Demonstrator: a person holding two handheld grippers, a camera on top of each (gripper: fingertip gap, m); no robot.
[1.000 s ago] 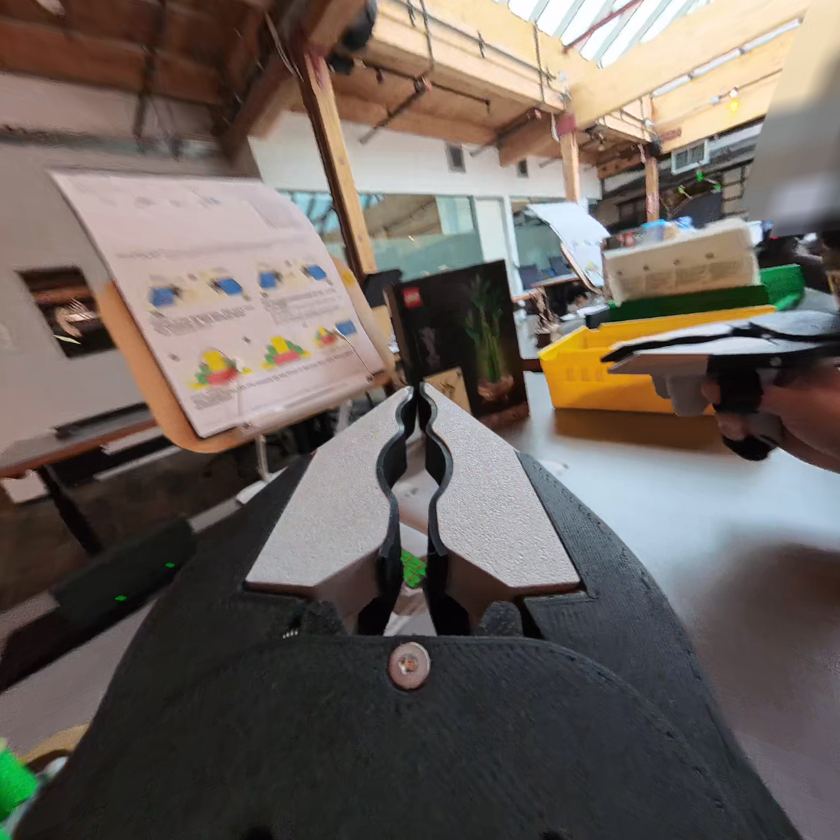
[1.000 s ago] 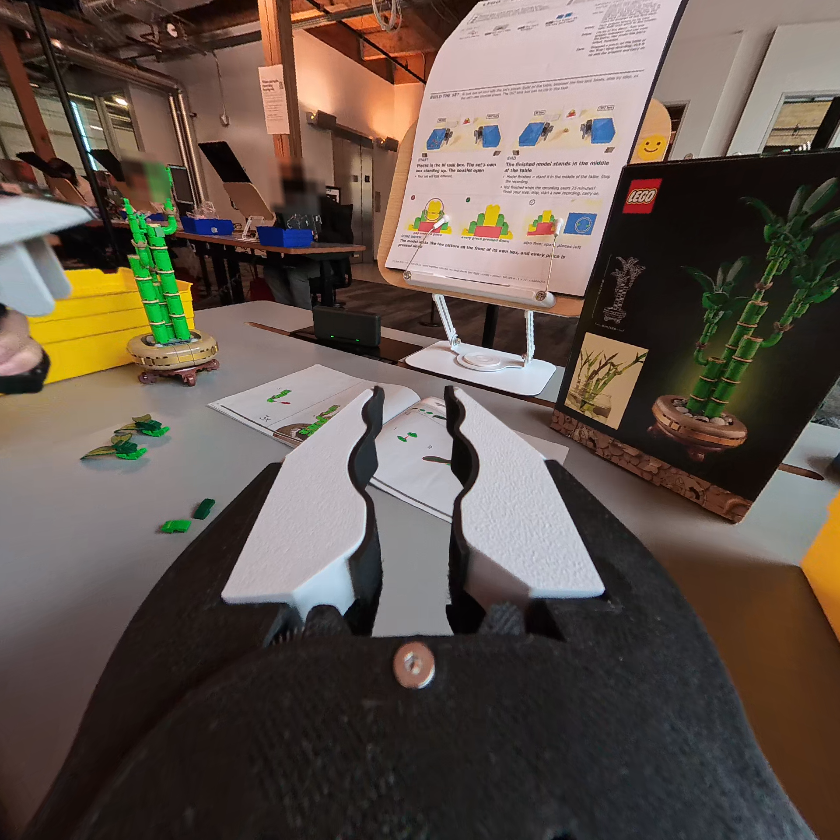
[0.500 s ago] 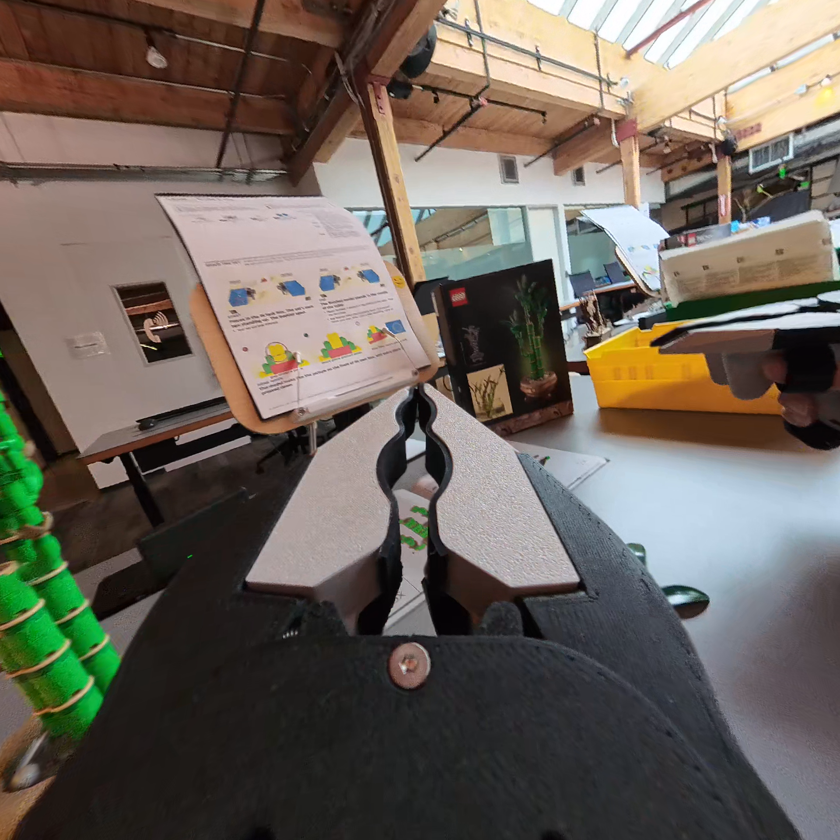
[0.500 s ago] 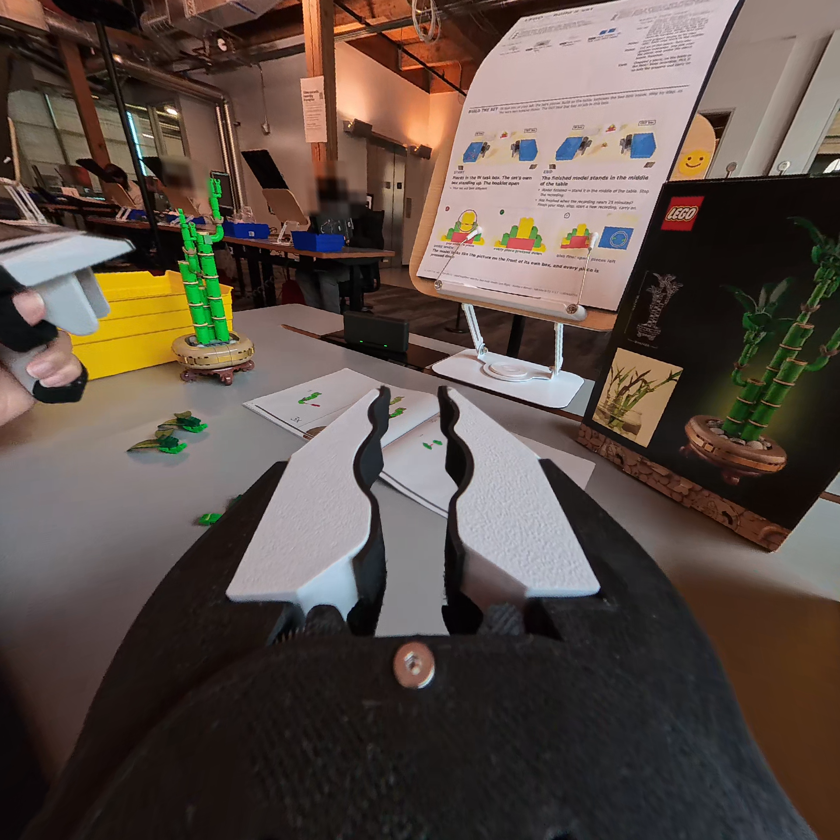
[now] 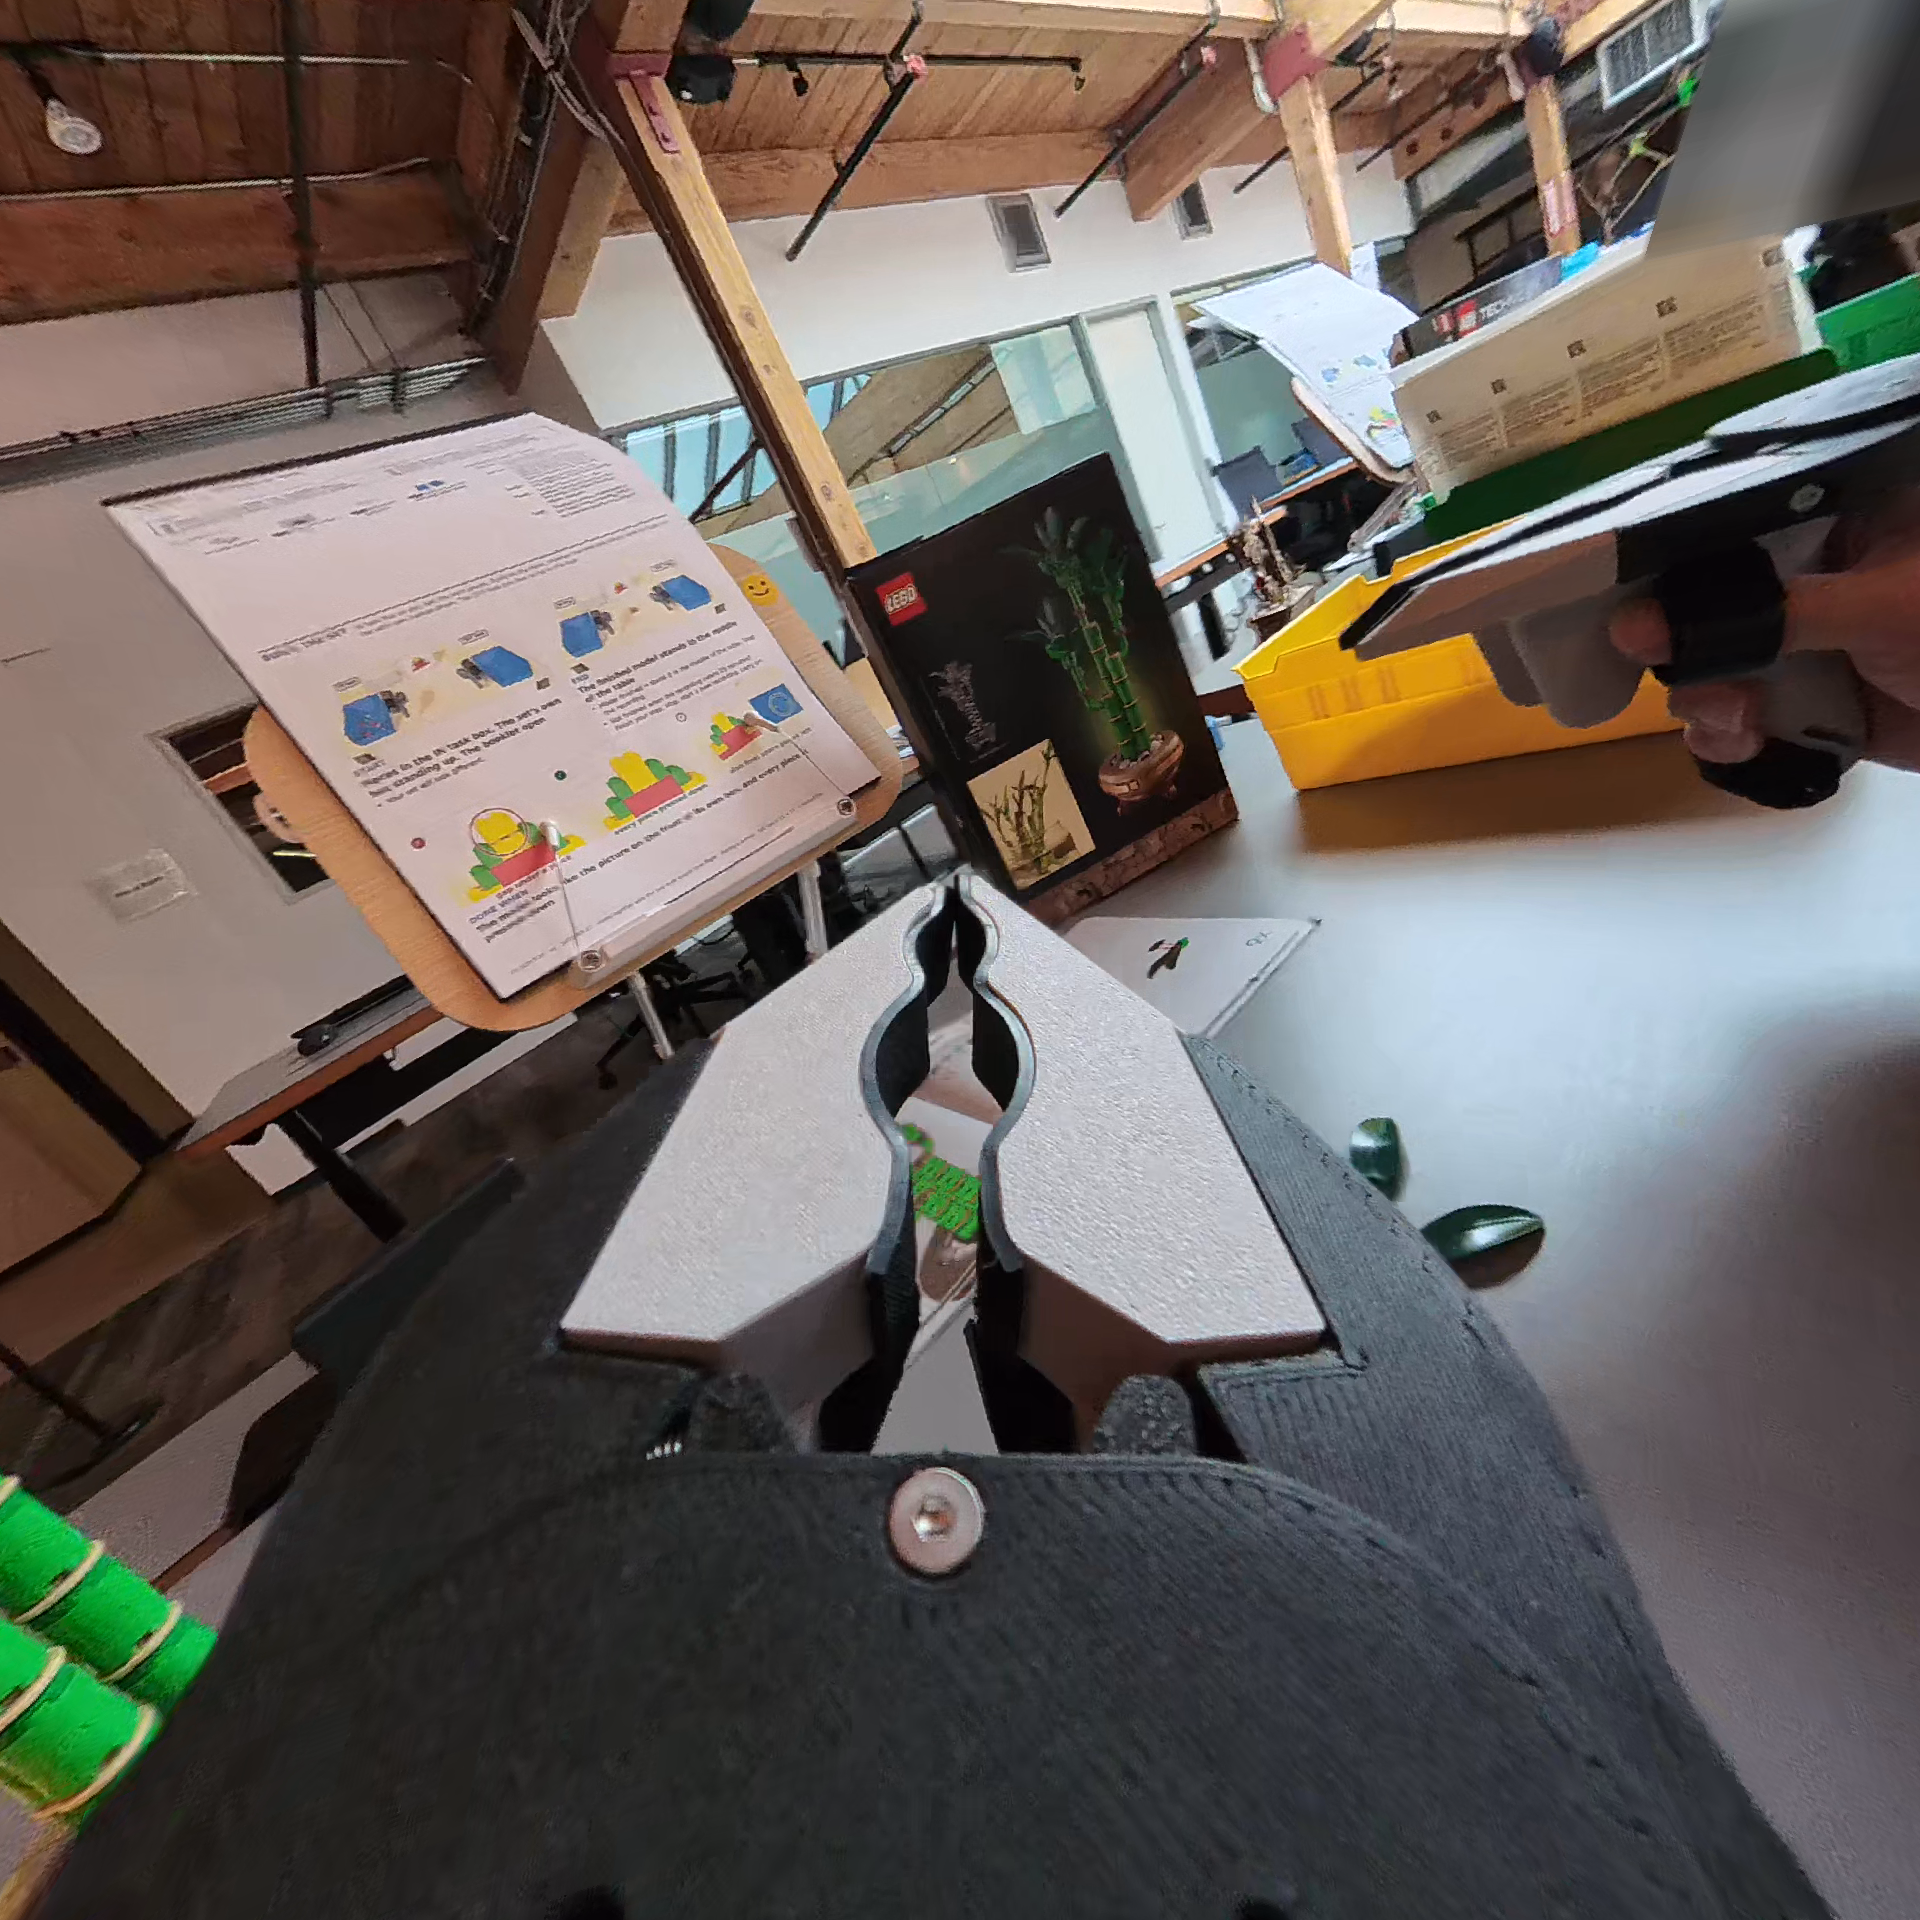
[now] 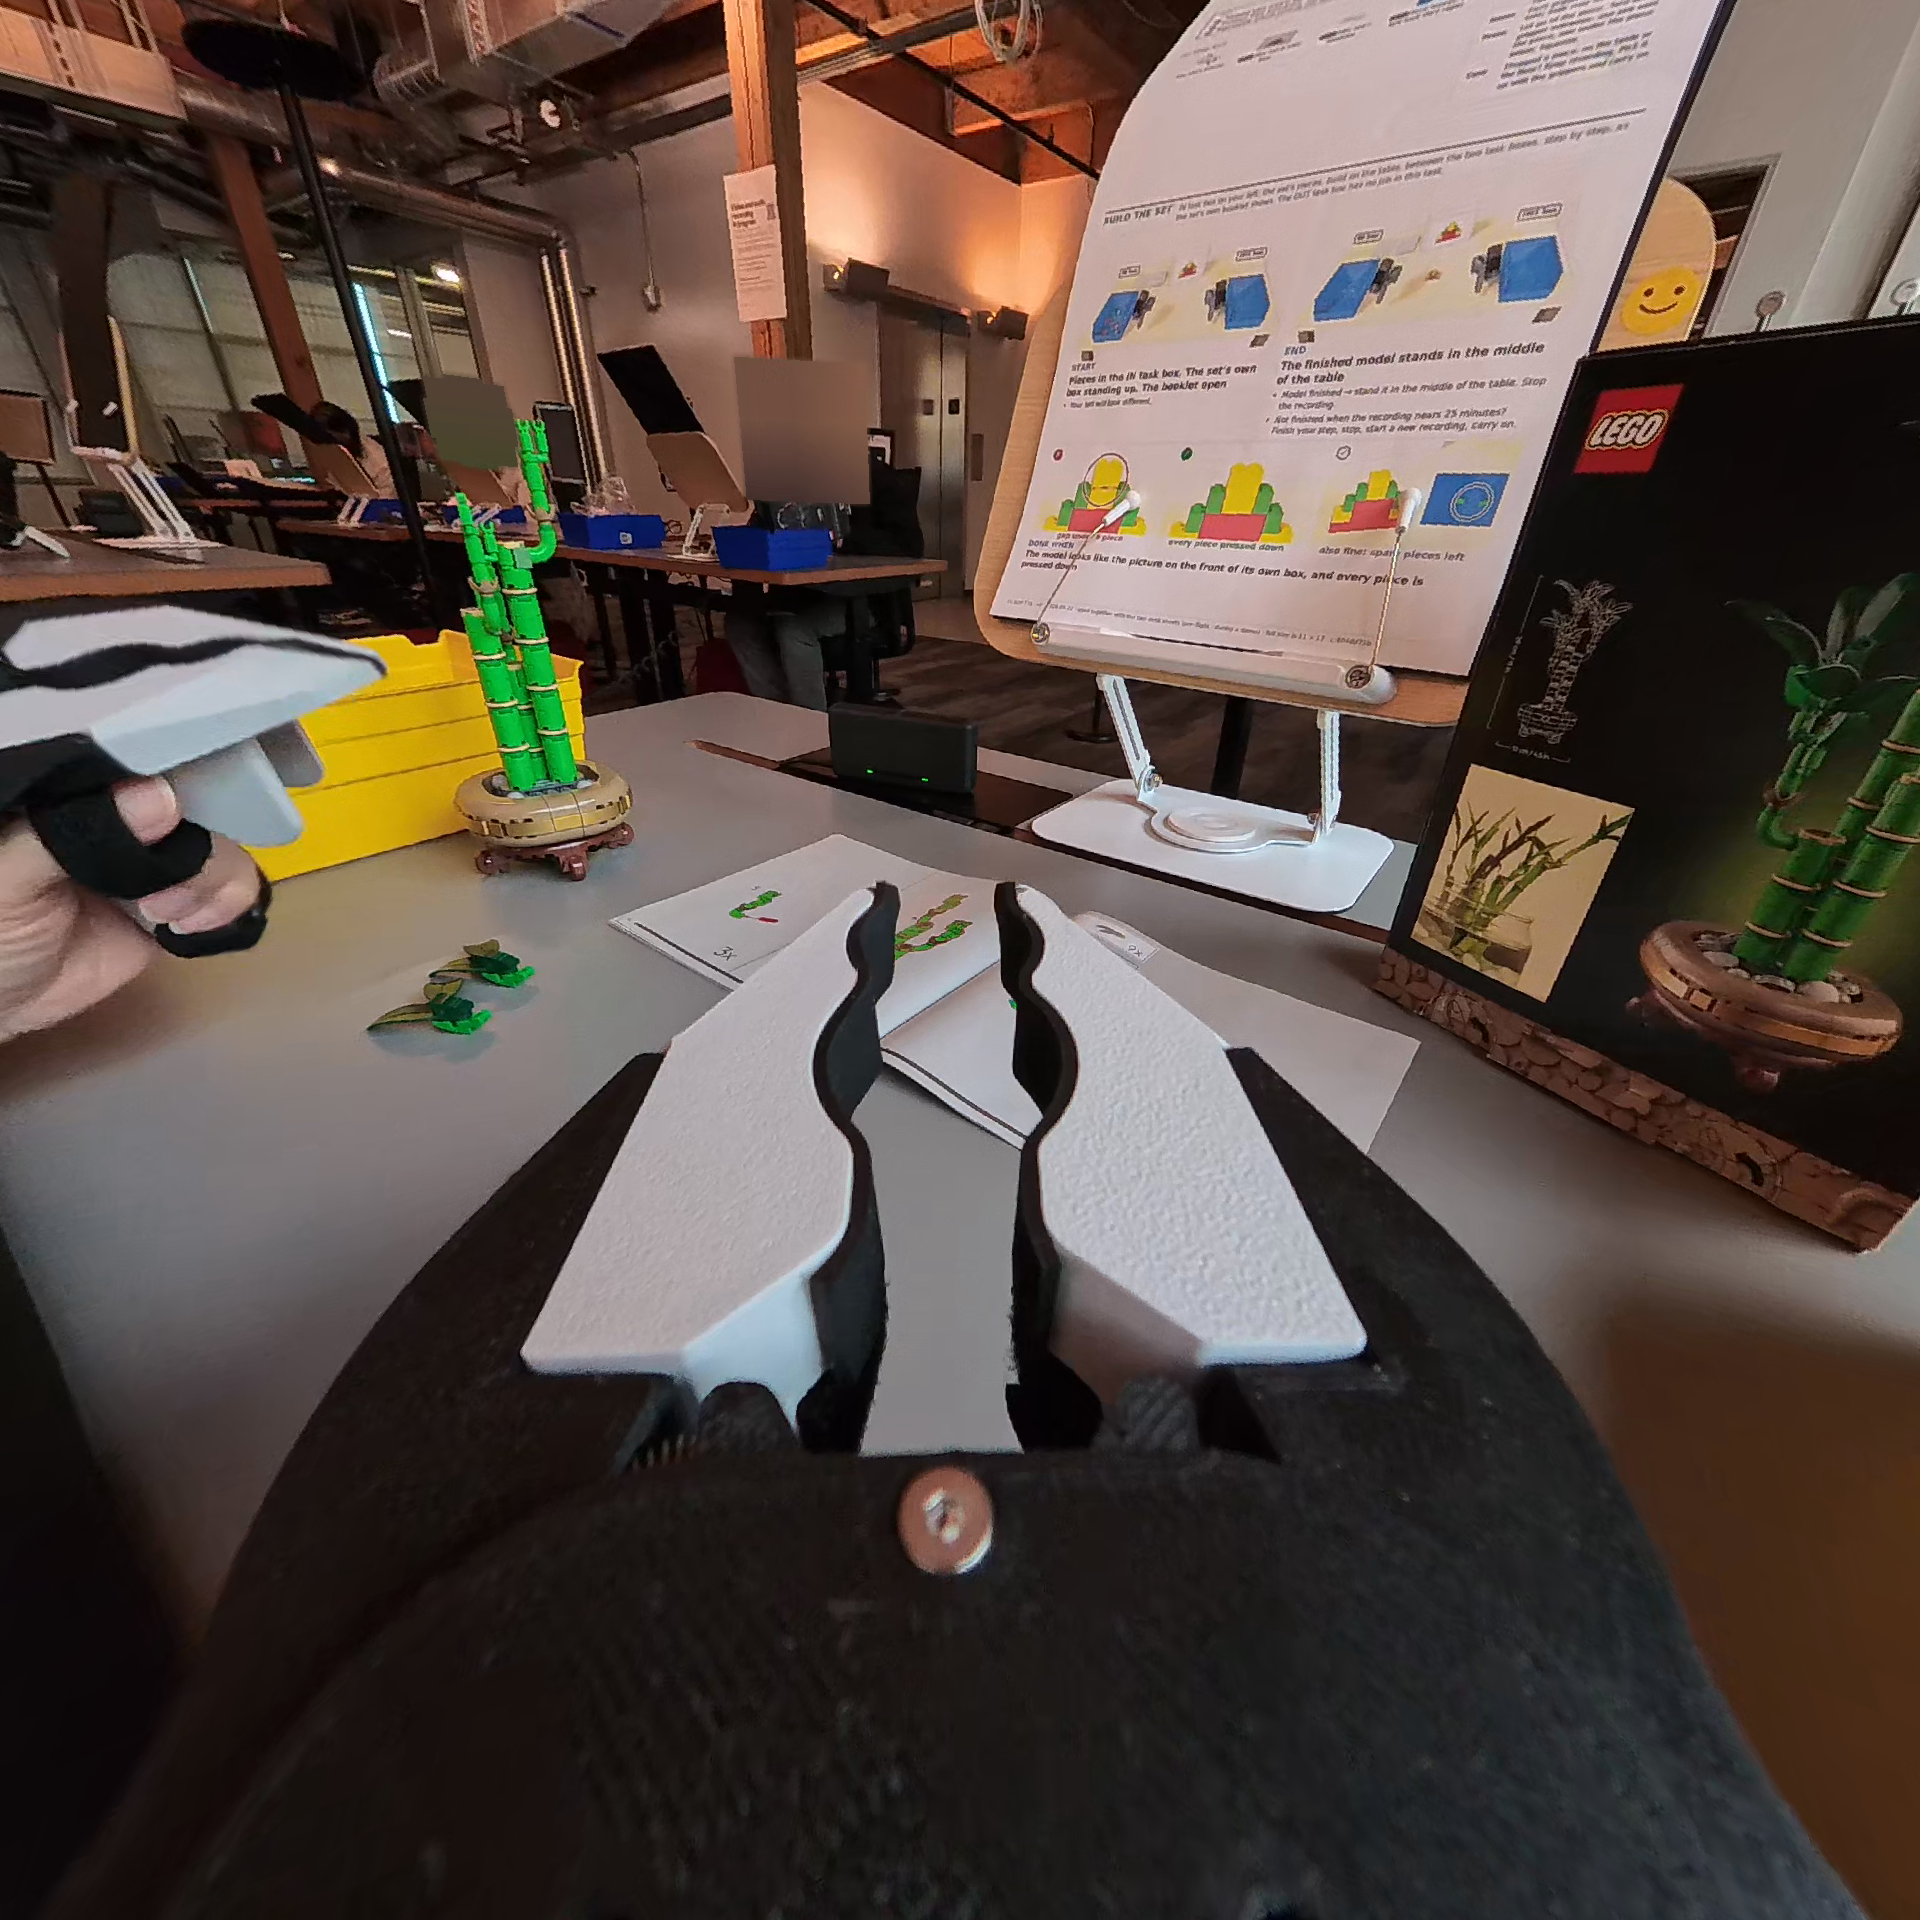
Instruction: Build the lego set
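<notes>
The green bamboo lego model (image 6: 525,665) stands upright on its tan round base (image 6: 543,805) at the far left of the grey table (image 6: 312,1143). Its stalks also show at the lower left of the left wrist view (image 5: 73,1652). Two small leaf assemblies (image 6: 457,987) lie on the table in front of it, and dark green leaf pieces (image 5: 1475,1231) lie right of my left gripper. My left gripper (image 5: 954,896) is shut and empty, held above the table. My right gripper (image 6: 943,904) is slightly open and empty, above the open instruction booklet (image 6: 727,914).
The set's black box (image 6: 1714,779) stands at the right. An instruction sheet on a stand (image 6: 1299,364) is behind the booklet. Yellow bins sit at the left (image 6: 395,748) and right (image 5: 1403,707). A black device (image 6: 904,743) lies at the far edge. Left tips to right tips: about 20 centimetres.
Both grippers have moved and tilted. The bamboo model has come into the left wrist view and looks closer in the right one. Neither gripper's jaws have changed.
</notes>
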